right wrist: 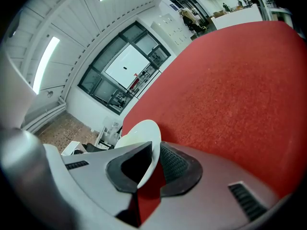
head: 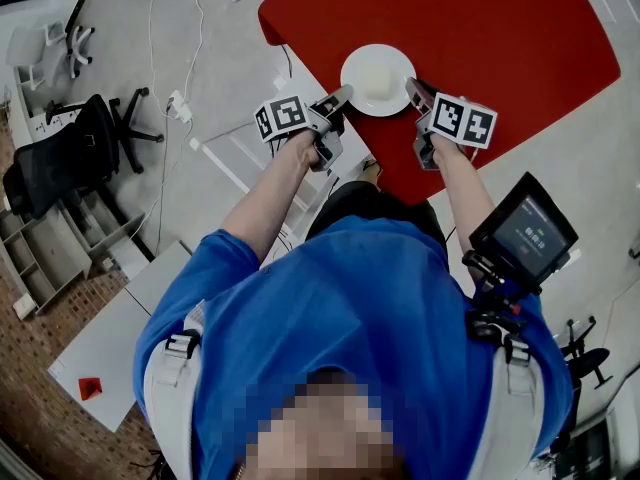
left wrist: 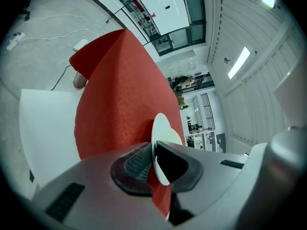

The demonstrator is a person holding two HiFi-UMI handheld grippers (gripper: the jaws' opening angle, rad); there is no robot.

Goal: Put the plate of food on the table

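Note:
A white plate [head: 377,79] with pale food on it is over the near edge of the red-covered table [head: 500,48]. My left gripper [head: 340,98] is shut on the plate's left rim and my right gripper [head: 412,90] is shut on its right rim. In the left gripper view the plate [left wrist: 165,133] stands edge-on between the dark pads [left wrist: 139,163]. The right gripper view shows the plate's rim [right wrist: 144,133] clamped the same way, with the red cloth [right wrist: 230,90] spreading beyond. Whether the plate rests on the cloth or hangs just above it I cannot tell.
A black office chair [head: 70,153] and shelving stand at the left. White cables and a power strip [head: 180,106] lie on the grey floor. A white table [head: 110,338] is at lower left. A small screen [head: 525,233] sits by my right shoulder.

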